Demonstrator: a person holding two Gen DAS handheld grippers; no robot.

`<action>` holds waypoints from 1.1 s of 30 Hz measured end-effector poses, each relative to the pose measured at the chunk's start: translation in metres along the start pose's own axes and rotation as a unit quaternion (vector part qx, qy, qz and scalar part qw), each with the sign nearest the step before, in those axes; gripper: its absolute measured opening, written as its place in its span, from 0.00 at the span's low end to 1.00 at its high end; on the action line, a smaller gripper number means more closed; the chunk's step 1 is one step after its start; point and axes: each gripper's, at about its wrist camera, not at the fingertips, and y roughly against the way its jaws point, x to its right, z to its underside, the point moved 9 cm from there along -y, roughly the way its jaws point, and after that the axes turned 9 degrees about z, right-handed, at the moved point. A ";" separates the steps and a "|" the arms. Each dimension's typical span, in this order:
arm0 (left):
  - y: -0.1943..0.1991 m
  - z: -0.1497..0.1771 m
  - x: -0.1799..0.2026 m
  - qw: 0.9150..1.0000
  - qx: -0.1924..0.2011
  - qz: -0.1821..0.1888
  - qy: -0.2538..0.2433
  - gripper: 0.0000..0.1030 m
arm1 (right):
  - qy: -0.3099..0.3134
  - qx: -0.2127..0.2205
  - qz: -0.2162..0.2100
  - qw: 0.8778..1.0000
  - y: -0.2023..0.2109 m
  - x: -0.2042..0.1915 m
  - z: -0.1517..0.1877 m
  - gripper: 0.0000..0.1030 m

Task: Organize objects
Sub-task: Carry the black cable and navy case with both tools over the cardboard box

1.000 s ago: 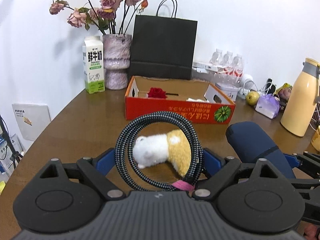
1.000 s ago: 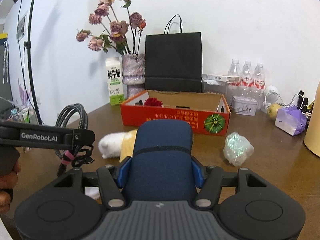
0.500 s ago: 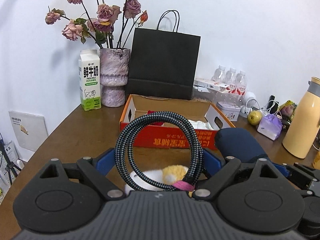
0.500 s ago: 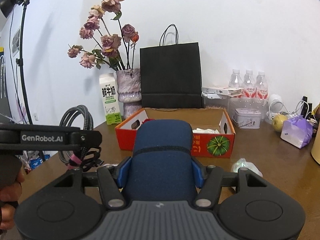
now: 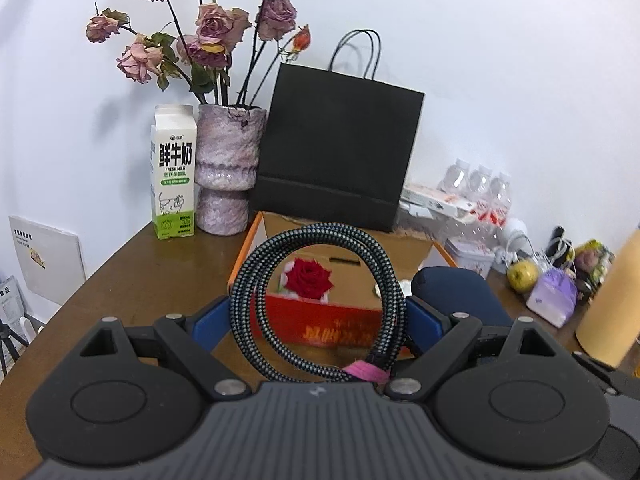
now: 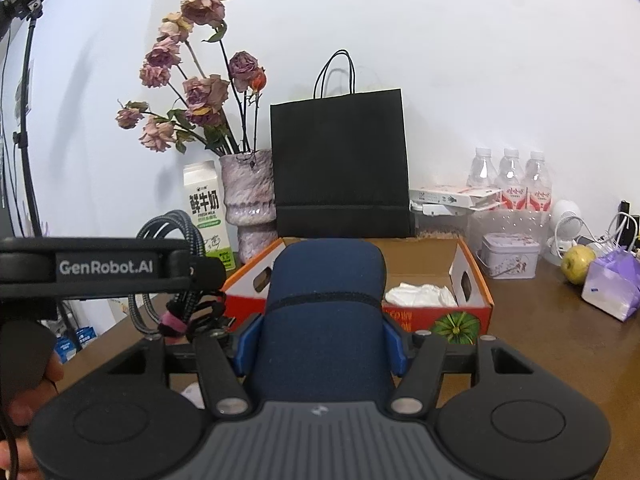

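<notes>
Here each tool grips something, left tool (image 5: 318, 316) the coiled cable (image 5: 316, 304), right tool (image 6: 320, 344) a navy case (image 6: 324, 312) hiding the box (image 6: 472, 296).

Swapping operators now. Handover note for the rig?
Left gripper: shut on the coiled braided cable, held upright above the table in front of the orange cardboard box.
Right gripper: shut on the navy pouch, also just short of the box.
Done: red rose and white tissue lie in the box.
Left: drop cable and pouch into the box, probably.
</notes>
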 end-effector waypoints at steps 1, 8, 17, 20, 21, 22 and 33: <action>-0.003 -0.003 -0.001 1.000 0.002 -0.001 0.001 0.89 | 0.000 0.001 0.001 1.000 -0.004 0.000 -0.003 0.58; -0.026 -0.024 -0.003 1.000 0.019 -0.012 0.003 0.89 | -0.007 0.021 0.011 1.000 -0.031 0.004 -0.024 0.58; -0.058 -0.044 0.000 1.000 0.025 -0.017 -0.002 0.89 | -0.009 0.022 0.020 1.000 -0.065 0.013 -0.043 0.58; -0.072 -0.048 -0.002 1.000 0.022 -0.020 0.002 0.89 | -0.009 0.026 0.030 0.999 -0.074 0.018 -0.049 0.58; -0.075 -0.048 -0.003 1.000 0.020 -0.021 0.003 0.89 | -0.009 0.025 0.032 0.999 -0.078 0.020 -0.051 0.58; -0.080 -0.049 -0.004 1.000 0.019 -0.022 0.003 0.89 | -0.009 0.023 0.033 0.999 -0.082 0.021 -0.053 0.58; -0.123 -0.051 -0.013 1.000 -0.003 -0.029 0.003 0.89 | -0.008 0.008 0.041 0.999 -0.122 0.028 -0.059 0.58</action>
